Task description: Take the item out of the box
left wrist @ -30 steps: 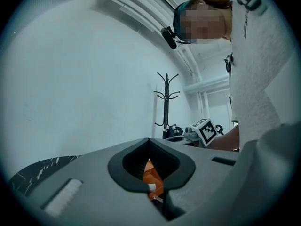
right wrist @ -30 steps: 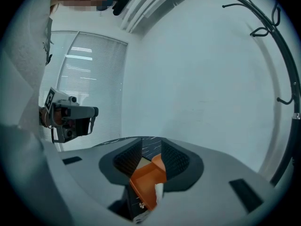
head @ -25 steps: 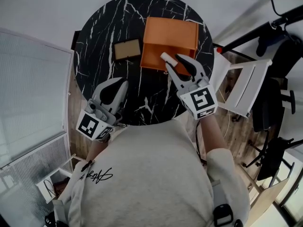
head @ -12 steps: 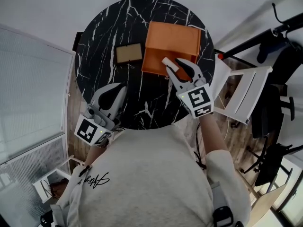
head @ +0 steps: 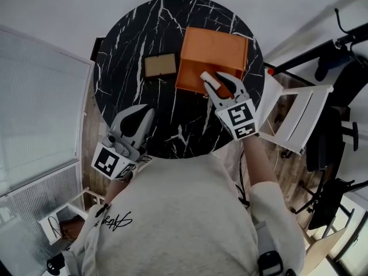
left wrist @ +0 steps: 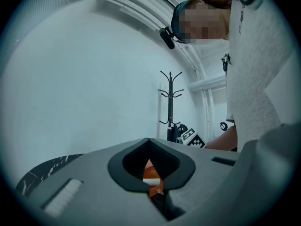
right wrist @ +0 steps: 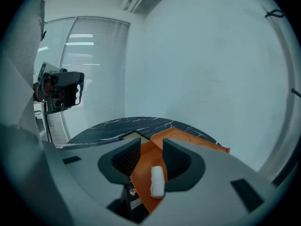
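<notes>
My right tongs (head: 217,80), jaws just opened wide and gripping nothing, hang over the near edge of the orange rectangular box (head: 215,48) on the black marble tabletop (head: 123,45), while my left tongs (head: 144,114) sit closed.

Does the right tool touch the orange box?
Cannot tell. In the head view the right tool overlaps the orange box's near edge; in the right gripper view the box shows between its jaws, which have just opened wider. Neither shows contact or gap.

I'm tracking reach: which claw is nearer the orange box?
Right. The right claw, jaws just opening with nothing gripped, hangs over the box's near edge; the left claw sits shut by the table's near rim.
</notes>
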`<state>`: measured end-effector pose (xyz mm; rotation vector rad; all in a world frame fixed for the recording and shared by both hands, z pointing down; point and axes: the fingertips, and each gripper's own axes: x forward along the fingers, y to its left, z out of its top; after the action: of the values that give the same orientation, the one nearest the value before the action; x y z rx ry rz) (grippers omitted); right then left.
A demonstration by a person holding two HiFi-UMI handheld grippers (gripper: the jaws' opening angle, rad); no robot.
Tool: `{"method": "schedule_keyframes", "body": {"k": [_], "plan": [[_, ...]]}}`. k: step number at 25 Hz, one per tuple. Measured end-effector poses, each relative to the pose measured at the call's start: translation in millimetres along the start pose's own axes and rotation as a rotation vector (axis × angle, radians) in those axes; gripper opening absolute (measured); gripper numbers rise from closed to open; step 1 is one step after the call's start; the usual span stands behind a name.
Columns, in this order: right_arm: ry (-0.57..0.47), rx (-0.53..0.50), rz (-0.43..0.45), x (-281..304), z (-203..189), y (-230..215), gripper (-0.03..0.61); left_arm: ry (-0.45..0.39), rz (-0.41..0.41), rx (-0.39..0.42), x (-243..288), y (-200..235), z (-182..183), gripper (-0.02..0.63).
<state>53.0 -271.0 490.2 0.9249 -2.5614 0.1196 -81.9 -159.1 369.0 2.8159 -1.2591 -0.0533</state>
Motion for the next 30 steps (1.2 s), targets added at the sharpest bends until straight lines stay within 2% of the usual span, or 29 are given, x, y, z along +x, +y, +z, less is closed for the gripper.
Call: {"method": "schedule_keyframes", "body": {"k": [30], "plan": [[0.212, -0.064, 0.037, 34.0, -55.3, -3.5, 0.132, 0.008, 0.057, -0.021, -16.2, -2.1, -10.5, 0.003]]}}
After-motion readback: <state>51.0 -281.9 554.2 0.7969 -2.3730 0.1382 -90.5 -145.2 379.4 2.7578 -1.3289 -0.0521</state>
